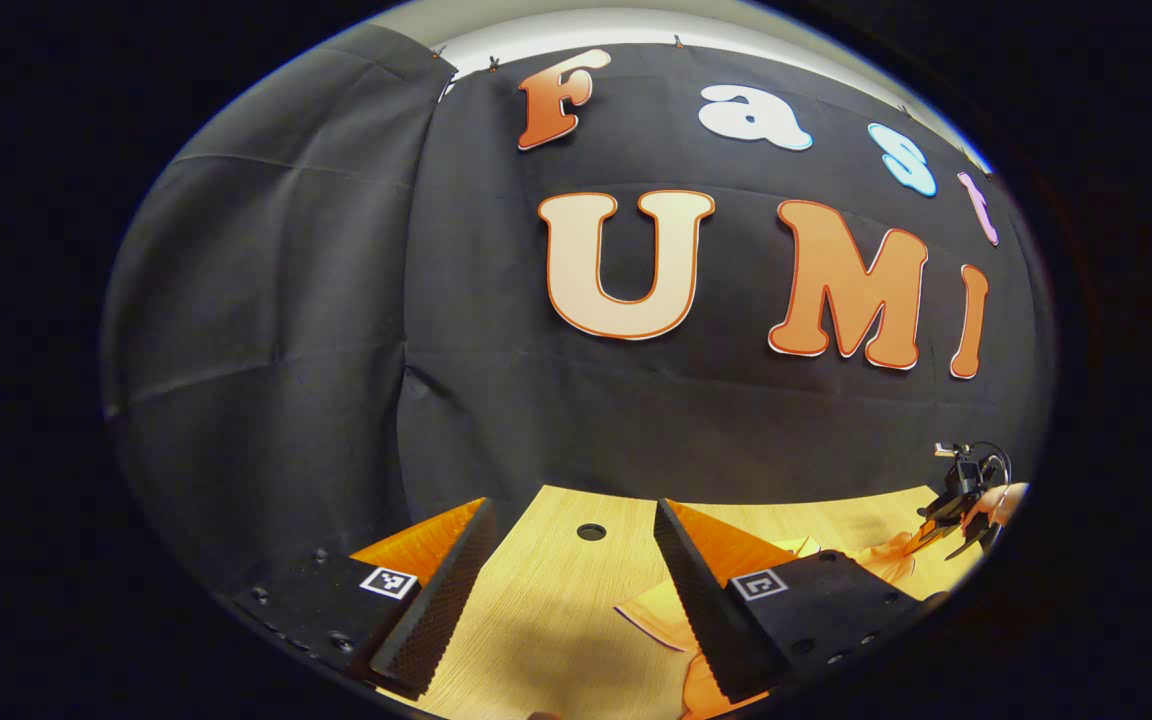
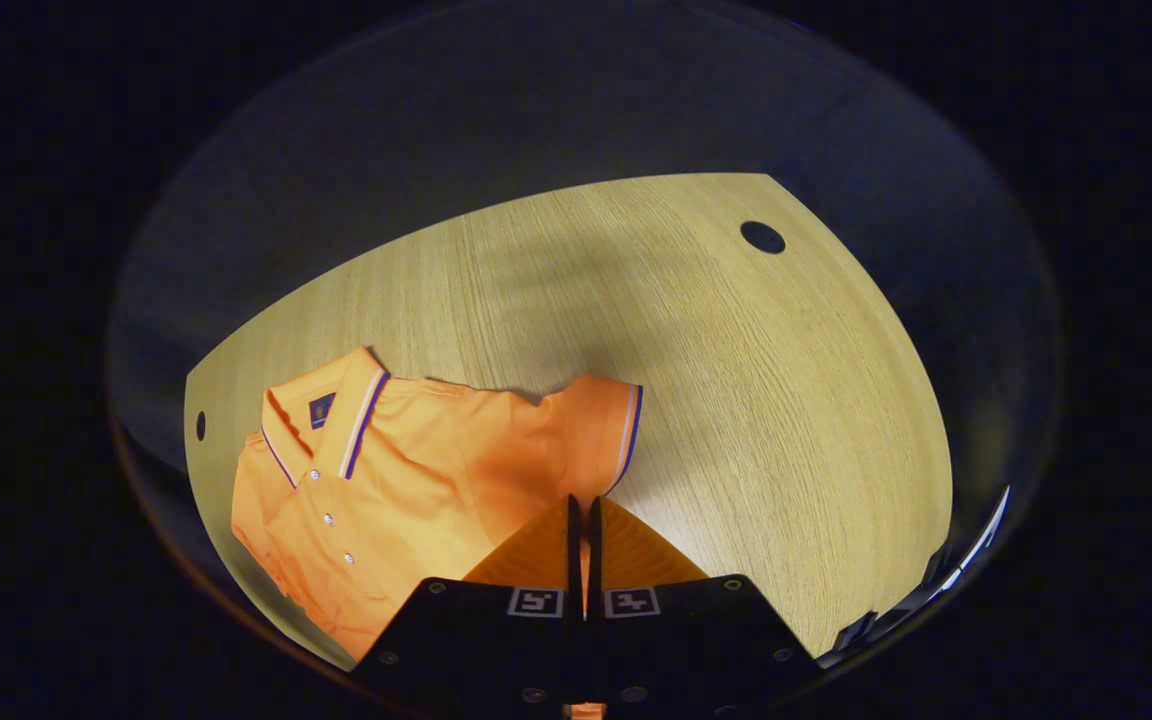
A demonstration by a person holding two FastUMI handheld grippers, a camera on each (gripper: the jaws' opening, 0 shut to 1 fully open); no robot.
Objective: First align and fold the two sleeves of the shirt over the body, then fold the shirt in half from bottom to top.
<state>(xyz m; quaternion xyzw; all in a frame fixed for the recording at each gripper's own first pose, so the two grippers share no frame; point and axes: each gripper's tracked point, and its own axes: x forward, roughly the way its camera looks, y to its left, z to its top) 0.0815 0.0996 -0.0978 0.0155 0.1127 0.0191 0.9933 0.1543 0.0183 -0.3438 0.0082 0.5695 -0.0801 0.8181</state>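
Shirt (image 2: 416, 490), orange with a striped collar, lies on the wooden tabletop (image 2: 736, 400). Right tool (image 2: 582, 520) is pinched on a fold of the shirt near its sleeve (image 2: 601, 420). Left tool (image 1: 571, 590) hovers spread above the tabletop, beside the shirt's edge.

A black cloth wall (image 1: 356, 330) is seen behind a light wooden desk (image 1: 556, 610). The cloth is creased and is clipped up at the top. Small round holes (image 2: 762, 237) are cut in the desk. A soft shadow is cast across the wood.
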